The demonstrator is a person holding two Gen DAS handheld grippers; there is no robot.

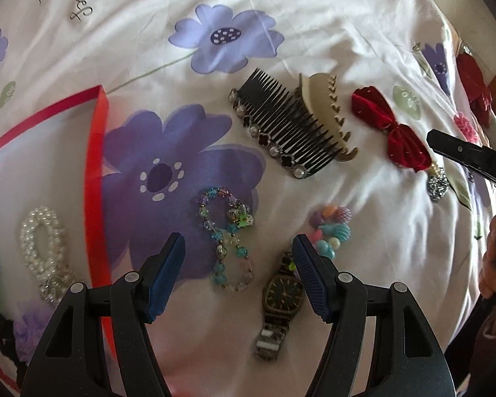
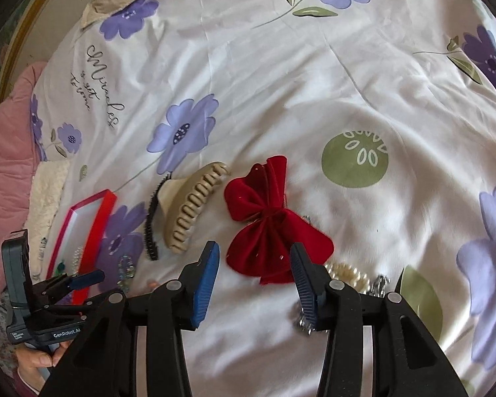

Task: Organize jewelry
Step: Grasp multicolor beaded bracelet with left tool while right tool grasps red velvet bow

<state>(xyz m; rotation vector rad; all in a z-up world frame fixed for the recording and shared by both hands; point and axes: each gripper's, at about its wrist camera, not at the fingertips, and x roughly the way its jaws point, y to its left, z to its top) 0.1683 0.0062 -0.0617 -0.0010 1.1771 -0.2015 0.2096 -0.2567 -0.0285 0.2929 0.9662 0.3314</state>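
My left gripper (image 1: 238,251) is open and empty, hovering over a beaded bracelet (image 1: 228,238) on the flowered sheet. A wristwatch (image 1: 279,301) and a pastel bead cluster (image 1: 330,228) lie beside it. A red-rimmed box (image 1: 96,152) at the left holds a pearl bracelet (image 1: 43,248). My right gripper (image 2: 254,261) is open and empty just in front of a red velvet bow (image 2: 271,221). The beige claw clip (image 2: 191,208) and black comb (image 2: 152,221) lie left of the bow. The left gripper (image 2: 82,279) shows at the lower left of the right wrist view.
A black pearl-edged comb (image 1: 281,122), the beige claw clip (image 1: 327,109) and the red bow (image 1: 390,129) lie across the sheet. A pearl piece (image 2: 347,276) sits behind the right finger. A second red bow (image 1: 473,82) lies far right. A pink pillow (image 2: 6,139) is at the left.
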